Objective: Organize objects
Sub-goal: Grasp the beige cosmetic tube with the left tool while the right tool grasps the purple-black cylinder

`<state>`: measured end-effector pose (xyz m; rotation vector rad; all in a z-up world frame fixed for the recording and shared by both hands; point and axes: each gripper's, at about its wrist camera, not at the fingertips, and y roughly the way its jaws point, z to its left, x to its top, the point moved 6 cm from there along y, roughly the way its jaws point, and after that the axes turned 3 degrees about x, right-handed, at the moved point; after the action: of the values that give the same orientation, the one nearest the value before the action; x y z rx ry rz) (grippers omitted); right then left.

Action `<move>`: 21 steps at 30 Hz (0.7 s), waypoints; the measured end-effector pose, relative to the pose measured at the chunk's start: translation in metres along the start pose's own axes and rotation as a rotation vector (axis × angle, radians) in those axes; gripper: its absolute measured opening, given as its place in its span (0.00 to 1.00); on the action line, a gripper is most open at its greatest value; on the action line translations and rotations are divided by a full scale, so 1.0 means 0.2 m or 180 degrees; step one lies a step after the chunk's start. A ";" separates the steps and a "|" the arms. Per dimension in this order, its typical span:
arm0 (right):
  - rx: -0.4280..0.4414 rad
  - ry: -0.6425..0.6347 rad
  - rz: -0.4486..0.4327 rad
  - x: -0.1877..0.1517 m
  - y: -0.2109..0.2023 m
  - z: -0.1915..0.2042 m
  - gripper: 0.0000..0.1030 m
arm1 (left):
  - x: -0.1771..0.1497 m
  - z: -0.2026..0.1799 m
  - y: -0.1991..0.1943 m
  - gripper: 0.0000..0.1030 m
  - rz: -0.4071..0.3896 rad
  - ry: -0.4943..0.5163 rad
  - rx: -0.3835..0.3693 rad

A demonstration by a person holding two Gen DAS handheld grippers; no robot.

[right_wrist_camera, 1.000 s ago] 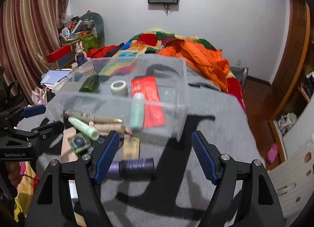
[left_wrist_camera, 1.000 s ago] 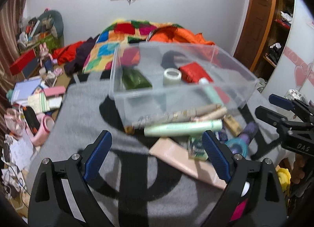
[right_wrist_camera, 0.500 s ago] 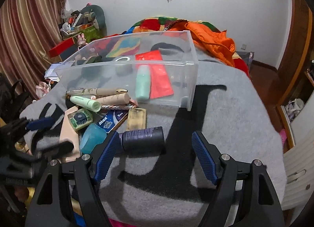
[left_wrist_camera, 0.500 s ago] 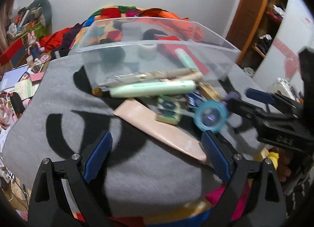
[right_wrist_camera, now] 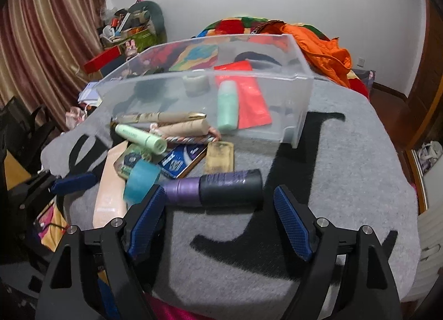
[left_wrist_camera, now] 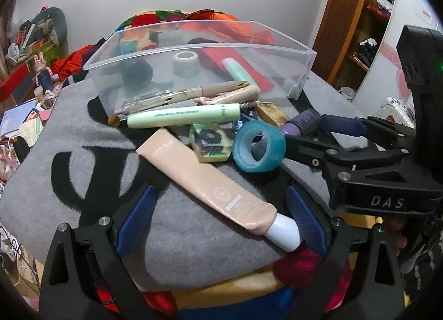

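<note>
A clear plastic bin [left_wrist_camera: 199, 48] [right_wrist_camera: 207, 73] stands on the grey blanket and holds a white tape roll, a red packet and a mint bottle. Loose items lie in front of it. My left gripper [left_wrist_camera: 220, 220] is open astride a beige tube [left_wrist_camera: 205, 178], whose white cap is near the right pad. My right gripper [right_wrist_camera: 220, 220] [left_wrist_camera: 310, 137] has its jaws opening. A purple and black bottle [right_wrist_camera: 221, 187] lies between its tips, and the pads do not press on it. A teal tape roll [left_wrist_camera: 259, 148] [right_wrist_camera: 141, 181] sits between the two grippers.
A mint green tube [left_wrist_camera: 182, 119], gold-tipped pens [left_wrist_camera: 193, 93], a small green box [left_wrist_camera: 211, 142] and a blue packet [right_wrist_camera: 180, 160] crowd the bin's front. The grey blanket [right_wrist_camera: 346, 181] ends just below both grippers. An orange duvet [right_wrist_camera: 324, 51] lies behind.
Both grippers have sunk closer to the loose items. The left one now straddles the beige tube. The right one now has the purple bottle between its tips.
</note>
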<state>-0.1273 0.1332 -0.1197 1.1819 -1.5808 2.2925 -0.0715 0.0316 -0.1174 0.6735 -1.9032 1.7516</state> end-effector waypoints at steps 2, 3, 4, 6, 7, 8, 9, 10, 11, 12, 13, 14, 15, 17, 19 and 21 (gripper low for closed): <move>0.0031 -0.0024 0.0021 -0.01 0.01 0.02 0.77 | -0.02 0.03 -0.01 0.93 -0.0011 0.0007 0.0092; 0.0054 -0.0045 0.0031 -0.01 0.01 0.03 0.79 | -0.03 0.05 -0.02 0.93 -0.0014 0.0019 0.0155; 0.0056 -0.0066 0.0033 -0.01 0.01 0.04 0.80 | -0.04 0.08 -0.03 0.93 -0.0017 0.0027 0.0217; 0.0002 -0.0112 0.0020 -0.01 0.02 0.06 0.83 | -0.07 0.13 -0.05 0.93 -0.0024 0.0009 0.0298; -0.0020 -0.0123 0.0021 0.00 0.02 0.06 0.83 | -0.08 0.16 -0.05 0.93 -0.0029 -0.0007 0.0321; -0.0047 -0.0130 0.0028 0.00 0.03 0.06 0.83 | -0.08 0.18 -0.07 0.93 -0.0035 -0.0028 0.0348; -0.0055 -0.0125 0.0037 0.00 0.04 0.06 0.84 | -0.09 0.20 -0.08 0.93 -0.0037 -0.0051 0.0373; -0.0062 -0.0109 0.0049 0.00 0.05 0.06 0.84 | -0.09 0.22 -0.08 0.93 -0.0037 -0.0070 0.0395; -0.0066 -0.0089 0.0055 0.00 0.06 0.06 0.84 | -0.09 0.23 -0.09 0.93 -0.0040 -0.0095 0.0414; -0.0071 -0.0071 0.0059 0.01 0.06 0.06 0.86 | -0.08 0.25 -0.08 0.93 -0.0033 -0.0138 0.0411; -0.0081 -0.0063 0.0062 0.01 0.06 0.06 0.86 | -0.08 0.26 -0.08 0.93 -0.0022 -0.0178 0.0393; -0.0093 -0.0065 0.0069 0.01 0.07 0.07 0.88 | -0.07 0.26 -0.07 0.93 -0.0024 -0.0199 0.0389; -0.0103 -0.0066 0.0070 0.00 0.07 0.07 0.90 | -0.06 0.26 -0.07 0.93 -0.0029 -0.0198 0.0392; -0.0115 -0.0047 0.0073 0.00 0.08 0.08 0.92 | -0.05 0.24 -0.05 0.92 -0.0037 -0.0171 0.0402; -0.0124 -0.0031 0.0066 0.01 0.08 0.08 0.94 | -0.04 0.22 -0.04 0.82 -0.0057 -0.0124 0.0418; -0.0168 -0.0024 0.0075 0.01 0.10 0.08 0.94 | -0.03 0.20 -0.04 0.70 -0.0097 -0.0053 0.0422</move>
<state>-0.1289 0.1109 -0.1307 1.1674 -1.6558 2.2483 -0.0623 -0.0087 -0.1181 0.7629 -1.7898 1.8707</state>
